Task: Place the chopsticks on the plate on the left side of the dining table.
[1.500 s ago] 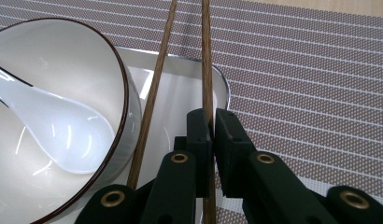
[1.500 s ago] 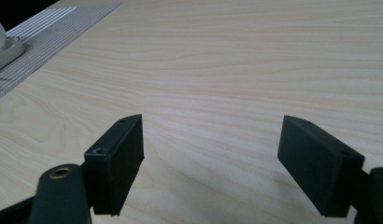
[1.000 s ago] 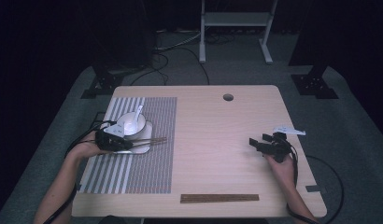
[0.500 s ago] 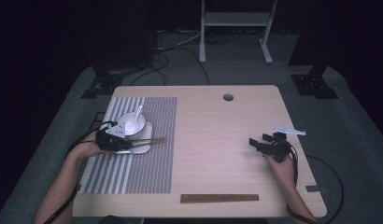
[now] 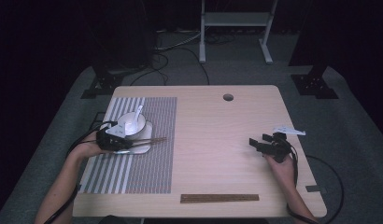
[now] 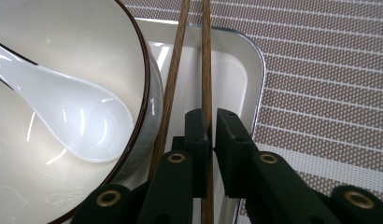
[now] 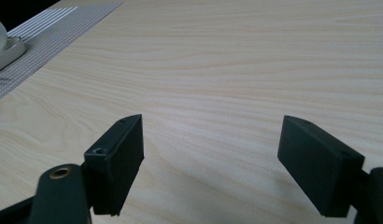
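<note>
Wooden chopsticks (image 6: 206, 70) lie across a white tray (image 6: 248, 84) beside the bowl (image 6: 63, 60), on the striped mat. Left claw (image 6: 212, 135), its jaws just easing apart, barely pinches one stick, likely letting go. Right claw (image 7: 210, 144) rests spread over bare desk (image 5: 217, 140).

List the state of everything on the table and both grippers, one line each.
Left gripper: jaws just eased slightly, one chopstick between them.
Other chopstick: free, lying on the tray.
Bowl: upright, spoon inside.
Right gripper: open, empty.
Ruler: flat, untouched.
</note>
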The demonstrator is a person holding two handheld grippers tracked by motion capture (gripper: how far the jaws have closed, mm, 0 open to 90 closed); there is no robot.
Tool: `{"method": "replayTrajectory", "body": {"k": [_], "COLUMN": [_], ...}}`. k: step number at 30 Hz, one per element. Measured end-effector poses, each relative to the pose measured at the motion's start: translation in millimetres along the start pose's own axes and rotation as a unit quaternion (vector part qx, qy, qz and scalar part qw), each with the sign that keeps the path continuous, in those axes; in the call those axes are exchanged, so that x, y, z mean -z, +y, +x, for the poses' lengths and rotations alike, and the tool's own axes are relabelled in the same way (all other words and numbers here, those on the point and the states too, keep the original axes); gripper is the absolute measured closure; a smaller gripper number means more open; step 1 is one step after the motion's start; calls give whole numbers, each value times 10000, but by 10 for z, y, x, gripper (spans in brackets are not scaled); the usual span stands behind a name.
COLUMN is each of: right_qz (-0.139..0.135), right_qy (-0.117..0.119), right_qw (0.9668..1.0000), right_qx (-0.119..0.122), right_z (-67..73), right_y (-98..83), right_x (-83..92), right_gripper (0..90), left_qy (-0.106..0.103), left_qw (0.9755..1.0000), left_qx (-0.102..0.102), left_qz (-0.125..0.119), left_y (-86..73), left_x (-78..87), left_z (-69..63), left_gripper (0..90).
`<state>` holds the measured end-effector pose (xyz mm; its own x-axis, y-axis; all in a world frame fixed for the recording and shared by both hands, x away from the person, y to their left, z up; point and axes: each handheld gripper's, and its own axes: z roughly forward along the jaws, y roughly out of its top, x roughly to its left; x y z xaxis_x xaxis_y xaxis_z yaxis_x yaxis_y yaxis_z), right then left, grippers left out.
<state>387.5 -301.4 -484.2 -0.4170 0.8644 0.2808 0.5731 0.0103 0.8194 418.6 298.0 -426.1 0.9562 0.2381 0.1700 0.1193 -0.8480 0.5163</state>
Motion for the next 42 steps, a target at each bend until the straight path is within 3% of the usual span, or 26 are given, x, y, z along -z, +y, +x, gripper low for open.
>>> {"method": "replayTrajectory", "body": {"k": [9, 19, 21, 22, 29, 35, 42], "right_qz": [6, 6, 10, 9, 18, 18, 4], "right_qy": [-15, -25, -27, -28, -34, -43, -43], "right_qw": [10000, 10000, 10000, 10000, 10000, 10000, 10000], "right_qx": [3, 10, 9, 12, -4, -2, -7], "right_z": [2, 4, 5, 5, 6, 6, 3], "right_y": [0, 0, 1, 0, 0, 0, 0], "right_x": [-1, -1, -2, -1, -1, -1, -1], "right_gripper": [212, 212, 212, 212, 212, 212, 212], "left_qy": [-67, -201, -276, -223, -413, -325, -178], "left_qw": [9997, 9994, 9988, 9988, 9975, 9972, 9971], "left_qx": [177, 289, 397, 434, 541, 653, 644], "left_qz": [-156, -38, -49, 4, 178, 179, 362], "left_y": [-97, -177, -185, -186, -215, -227, -212], "left_x": [132, 149, 153, 152, 108, 98, 80], "left_z": [-18, -34, -32, -29, -20, 15, 52], "left_gripper": [815, 874, 899, 900, 900, 900, 899]}}
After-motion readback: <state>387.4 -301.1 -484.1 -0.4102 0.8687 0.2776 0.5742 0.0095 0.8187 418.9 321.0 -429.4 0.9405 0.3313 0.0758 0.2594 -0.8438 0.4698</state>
